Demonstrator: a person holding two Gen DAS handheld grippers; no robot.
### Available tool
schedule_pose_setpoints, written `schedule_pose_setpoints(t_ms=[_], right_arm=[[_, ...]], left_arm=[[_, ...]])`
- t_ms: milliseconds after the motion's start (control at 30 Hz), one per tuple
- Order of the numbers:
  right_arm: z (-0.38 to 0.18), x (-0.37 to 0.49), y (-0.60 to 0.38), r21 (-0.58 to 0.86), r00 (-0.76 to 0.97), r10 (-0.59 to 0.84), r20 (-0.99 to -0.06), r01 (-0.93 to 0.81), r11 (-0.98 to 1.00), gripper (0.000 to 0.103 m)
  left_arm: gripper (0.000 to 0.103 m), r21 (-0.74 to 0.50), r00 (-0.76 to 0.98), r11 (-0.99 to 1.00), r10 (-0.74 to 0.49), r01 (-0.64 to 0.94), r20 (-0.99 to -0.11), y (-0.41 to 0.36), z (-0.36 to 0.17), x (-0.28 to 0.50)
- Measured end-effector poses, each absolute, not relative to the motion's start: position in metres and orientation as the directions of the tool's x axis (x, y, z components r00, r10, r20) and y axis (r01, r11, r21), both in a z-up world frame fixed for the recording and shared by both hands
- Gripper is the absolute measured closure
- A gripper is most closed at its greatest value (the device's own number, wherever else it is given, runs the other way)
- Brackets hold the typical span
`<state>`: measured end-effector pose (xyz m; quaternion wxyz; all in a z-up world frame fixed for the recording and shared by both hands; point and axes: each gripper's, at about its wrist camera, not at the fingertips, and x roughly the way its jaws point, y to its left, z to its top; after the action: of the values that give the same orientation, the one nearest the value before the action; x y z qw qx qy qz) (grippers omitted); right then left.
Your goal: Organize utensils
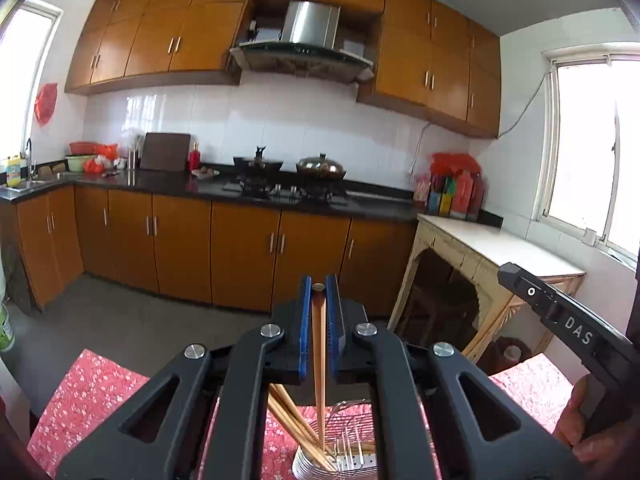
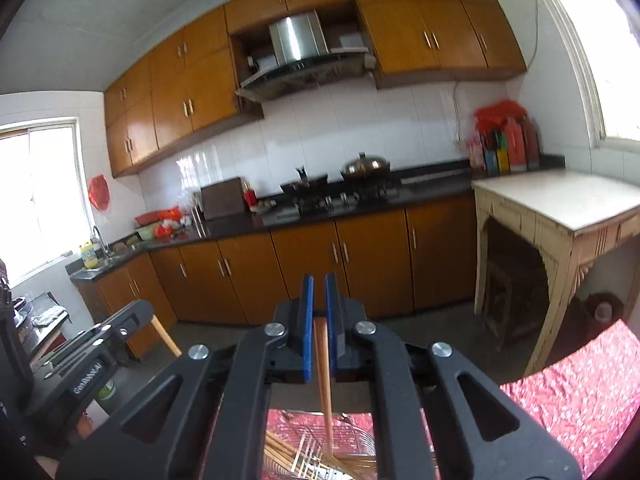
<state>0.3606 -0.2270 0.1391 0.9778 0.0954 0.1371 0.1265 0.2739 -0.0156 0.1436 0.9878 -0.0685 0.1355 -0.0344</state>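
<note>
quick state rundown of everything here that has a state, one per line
left gripper: jaws shut on a brown wooden chopstick
right gripper: jaws shut on another brown wooden chopstick
perforated metal utensil holder: upright, holding chopsticks
orange wall cabinets: doors closed
silver wok: lid on

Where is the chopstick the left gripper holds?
Left wrist view, centre: the chopstick is clamped in the left gripper, above the metal holder.

Open floor before cabinets
</note>
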Motion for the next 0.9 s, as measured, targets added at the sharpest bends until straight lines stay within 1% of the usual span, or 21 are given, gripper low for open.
schedule_pose_setpoints(t_ms=[100,167,200,233,267,300,333,367,400,467,533,567,600,633,667,700,733,833,900], right_arm=[[0.126,0.371,-0.231,0.230,0.921,0.263,-0.289,-0.200,0.952,0.096],[0.122,0.375,-0.232,0.208,0.918,0.235,-0.319,-0.174,0.962,0.094],[0.121,0.374,-0.234,0.201,0.919,0.226,-0.323,-0.166,0.965,0.089],[0.120,0.373,-0.236,0.196,0.920,0.214,-0.329,-0.155,0.968,0.082],[0.120,0.370,-0.238,0.195,0.924,0.199,-0.326,-0.140,0.971,0.063],[0.121,0.367,-0.241,0.194,0.928,0.190,-0.319,-0.132,0.972,0.056],[0.122,0.364,-0.244,0.189,0.931,0.183,-0.315,-0.127,0.974,0.055],[0.123,0.361,-0.247,0.185,0.932,0.178,-0.315,-0.124,0.975,0.053],[0.125,0.357,-0.250,0.185,0.934,0.170,-0.314,-0.116,0.976,0.049],[0.127,0.349,-0.255,0.182,0.938,0.165,-0.307,-0.112,0.977,0.043],[0.130,0.340,-0.258,0.171,0.942,0.153,-0.298,-0.104,0.980,0.034],[0.130,0.333,-0.259,0.165,0.945,0.149,-0.291,-0.104,0.981,0.027],[0.131,0.327,-0.260,0.159,0.947,0.146,-0.285,-0.103,0.982,0.021],[0.132,0.320,-0.261,0.152,0.950,0.143,-0.279,-0.103,0.983,0.017],[0.132,0.310,-0.261,0.141,0.954,0.138,-0.266,-0.103,0.985,0.010],[0.132,0.302,-0.261,0.129,0.958,0.132,-0.253,-0.102,0.986,0.006],[0.131,0.292,-0.261,0.114,0.963,0.124,-0.239,-0.099,0.989,0.004],[0.128,0.261,-0.253,0.042,0.977,0.078,-0.196,-0.072,0.997,0.004],[0.121,0.240,-0.244,-0.017,0.985,0.030,-0.171,-0.033,0.999,0.004]], left_arm=[[0.096,-0.138,0.954,0.989,-0.085,0.046,-0.288,-0.016,0.137,0.278],[0.096,-0.135,0.950,0.990,-0.078,0.038,-0.302,-0.014,0.135,0.279],[0.095,-0.134,0.949,0.991,-0.069,0.029,-0.306,-0.012,0.136,0.278],[0.094,-0.134,0.949,0.991,-0.061,0.020,-0.308,-0.010,0.138,0.278],[0.090,-0.139,0.950,0.990,-0.059,0.017,-0.308,-0.007,0.139,0.275],[0.073,-0.138,0.951,0.990,-0.049,0.007,-0.305,-0.005,0.141,0.273],[0.050,-0.132,0.955,0.991,-0.028,-0.012,-0.295,-0.002,0.144,0.269],[0.043,-0.126,0.960,0.992,-0.011,-0.025,-0.279,0.000,0.146,0.264],[0.042,-0.118,0.963,0.993,-0.004,-0.029,-0.270,0.002,0.148,0.259],[0.041,-0.106,0.963,0.994,0.006,-0.036,-0.270,0.006,0.151,0.252],[0.035,-0.105,0.963,0.994,0.008,-0.038,-0.268,0.009,0.152,0.244],[0.033,-0.102,0.964,0.994,0.011,-0.040,-0.267,0.011,0.153,0.242],[0.029,-0.095,0.964,0.994,0.019,-0.046,-0.264,0.013,0.153,0.236],[0.026,-0.091,0.964,0.995,0.022,-0.048,-0.263,0.015,0.153,0.230],[0.024,-0.088,0.965,0.995,0.021,-0.046,-0.263,0.017,0.153,0.228],[0.021,-0.080,0.965,0.996,0.023,-0.045,-0.262,0.020,0.151,0.218],[0.016,-0.074,0.966,0.996,0.023,-0.044,-0.259,0.021,0.150,0.212],[0.004,-0.039,0.971,0.998,0.034,-0.045,-0.238,0.025,0.144,0.189],[0.002,-0.023,0.973,0.999,0.029,-0.035,-0.230,0.028,0.139,0.174]])
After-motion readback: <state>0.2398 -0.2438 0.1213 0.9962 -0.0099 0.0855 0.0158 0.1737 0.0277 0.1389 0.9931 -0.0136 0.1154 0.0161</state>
